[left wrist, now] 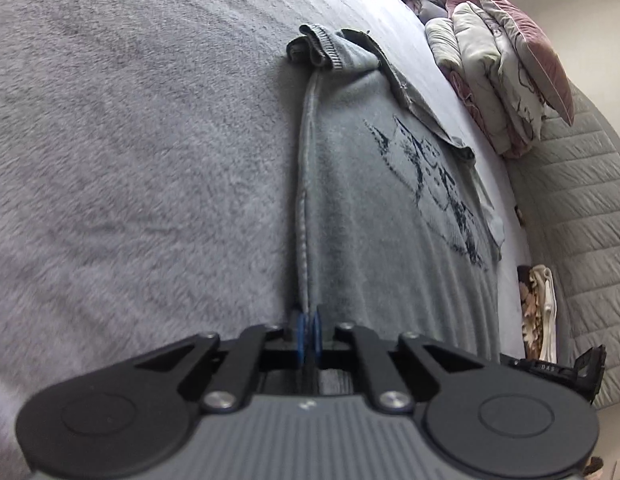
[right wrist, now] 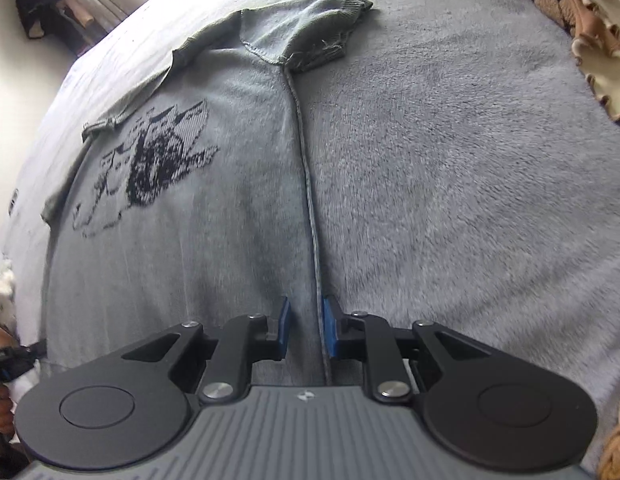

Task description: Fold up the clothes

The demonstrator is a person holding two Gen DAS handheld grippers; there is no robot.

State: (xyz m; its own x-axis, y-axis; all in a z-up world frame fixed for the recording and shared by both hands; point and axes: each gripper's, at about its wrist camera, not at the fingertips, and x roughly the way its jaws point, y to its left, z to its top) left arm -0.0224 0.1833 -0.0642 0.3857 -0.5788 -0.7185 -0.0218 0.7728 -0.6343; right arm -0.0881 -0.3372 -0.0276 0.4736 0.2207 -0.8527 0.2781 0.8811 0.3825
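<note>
Left wrist view: my left gripper [left wrist: 309, 330] at bottom centre, jaws pinched tight on the side seam of the grey sweater [left wrist: 374, 200]. Sweater lies flat on the grey fleece blanket [left wrist: 130, 140] on the bed, running up frame centre to right; dark knit print right of centre. Folded bedding and pink pillow [left wrist: 526, 48] upper right. Right wrist view: my right gripper [right wrist: 306, 330] bottom centre, jaws narrowly apart, straddling the sweater [right wrist: 198, 220] edge seam; pads not visibly pressing. Print left of centre, sleeve top centre.

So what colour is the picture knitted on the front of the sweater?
Dark navy, almost black, on the grey-blue sweater. The picture shows best in the right wrist view.
</note>
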